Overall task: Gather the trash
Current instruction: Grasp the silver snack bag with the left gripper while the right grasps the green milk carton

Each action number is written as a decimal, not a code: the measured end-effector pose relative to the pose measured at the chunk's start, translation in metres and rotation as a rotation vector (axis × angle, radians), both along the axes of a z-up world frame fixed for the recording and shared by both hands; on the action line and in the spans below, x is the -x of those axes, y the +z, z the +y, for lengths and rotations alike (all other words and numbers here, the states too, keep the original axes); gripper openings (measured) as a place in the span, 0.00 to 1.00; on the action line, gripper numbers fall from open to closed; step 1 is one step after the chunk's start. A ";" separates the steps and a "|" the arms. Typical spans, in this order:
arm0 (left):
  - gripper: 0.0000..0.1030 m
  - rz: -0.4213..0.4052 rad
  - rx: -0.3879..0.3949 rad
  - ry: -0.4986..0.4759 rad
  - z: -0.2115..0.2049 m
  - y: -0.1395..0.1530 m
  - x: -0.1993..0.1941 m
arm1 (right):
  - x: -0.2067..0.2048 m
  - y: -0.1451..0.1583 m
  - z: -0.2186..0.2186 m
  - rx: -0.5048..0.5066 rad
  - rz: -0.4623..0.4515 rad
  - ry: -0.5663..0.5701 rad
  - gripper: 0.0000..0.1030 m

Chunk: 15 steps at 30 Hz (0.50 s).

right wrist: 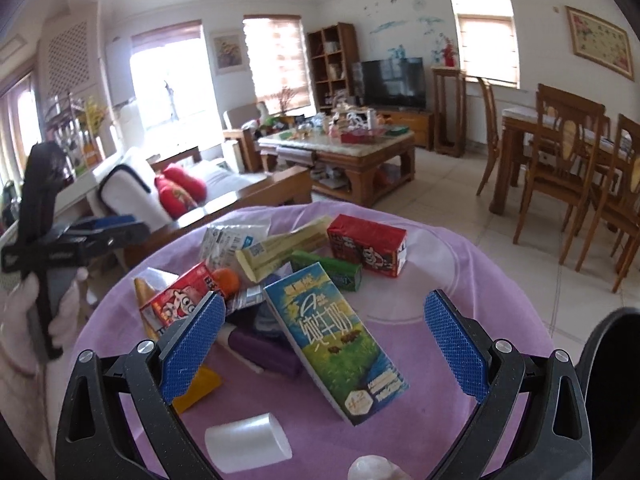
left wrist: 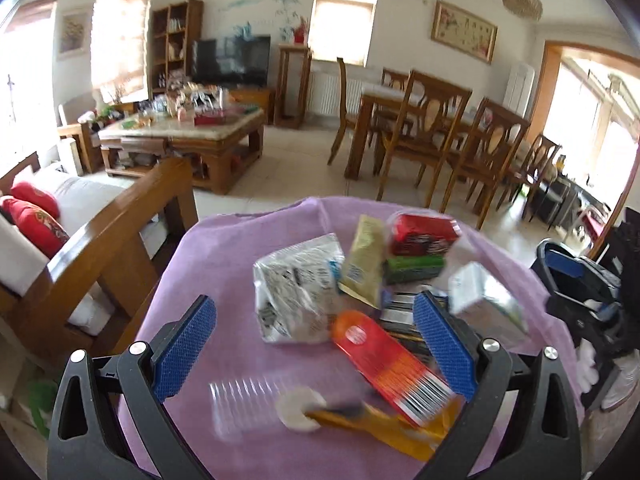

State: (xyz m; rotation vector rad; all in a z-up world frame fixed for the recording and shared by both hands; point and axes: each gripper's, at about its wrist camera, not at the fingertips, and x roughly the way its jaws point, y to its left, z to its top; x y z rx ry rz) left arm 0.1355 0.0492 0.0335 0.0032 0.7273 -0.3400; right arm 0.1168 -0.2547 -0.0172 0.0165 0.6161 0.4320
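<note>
On a round bench (right wrist: 460,264) draped in a lilac cloth, a loose heap of packaging waits to be collected, with a living room of wooden furniture behind it. Both hand-held grippers hover above the cloth with their blue-padded jaws spread wide, and neither has hold of anything. Seen from the right wrist camera, the right hand-held gripper (right wrist: 324,344) frames a tall blue and green milk carton (right wrist: 336,344), which lies flat directly between and just ahead of its fingers; the carton's long axis runs from far left to near right, slightly slanted across the jaw opening rather than square to it. Behind the carton sit a small green box (right wrist: 332,272), a red drink carton (right wrist: 366,244), a pale yellow wrapper (right wrist: 276,252) and a crumpled white packet (right wrist: 228,236); a white plastic cup (right wrist: 248,444) lies on its side at the near edge. Seen from the left wrist camera, which is blurred, the left hand-held gripper (left wrist: 316,352) looks over the same heap from the other side, with a red and orange wrapper (left wrist: 384,360) lying slantwise between its fingers and touching the right-hand pad. The milk carton lies at the far right of that view, outside the left jaws. By this judgement the right hand-held gripper is the nearer to the carton and would need only a slight wrist turn to close across its narrow width.
</note>
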 end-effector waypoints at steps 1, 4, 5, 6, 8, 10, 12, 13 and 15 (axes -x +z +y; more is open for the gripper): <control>0.95 0.044 -0.001 -0.003 -0.001 -0.006 -0.016 | -0.006 -0.004 0.003 0.016 0.017 0.021 0.95; 0.94 0.159 0.046 -0.037 -0.003 -0.029 -0.050 | -0.022 -0.019 0.009 0.071 0.070 0.050 0.95; 0.94 0.180 0.071 -0.038 -0.002 -0.037 -0.060 | -0.027 -0.024 0.009 0.078 0.086 0.054 0.95; 0.94 0.202 0.089 -0.030 0.001 -0.043 -0.066 | -0.033 -0.028 0.010 0.090 0.090 0.056 0.95; 0.87 0.232 0.107 -0.019 0.002 -0.054 -0.074 | -0.038 -0.035 0.010 0.066 0.109 0.066 0.92; 0.73 0.264 0.141 -0.022 0.005 -0.063 -0.080 | -0.042 -0.041 0.011 0.069 0.124 0.071 0.88; 0.58 0.285 0.166 -0.010 0.008 -0.067 -0.083 | -0.046 -0.046 0.011 0.076 0.149 0.071 0.74; 0.56 0.292 0.175 -0.008 0.010 -0.067 -0.083 | -0.048 -0.048 0.012 0.073 0.158 0.074 0.71; 0.46 0.293 0.190 0.004 0.012 -0.065 -0.085 | -0.050 -0.053 0.013 0.075 0.163 0.074 0.64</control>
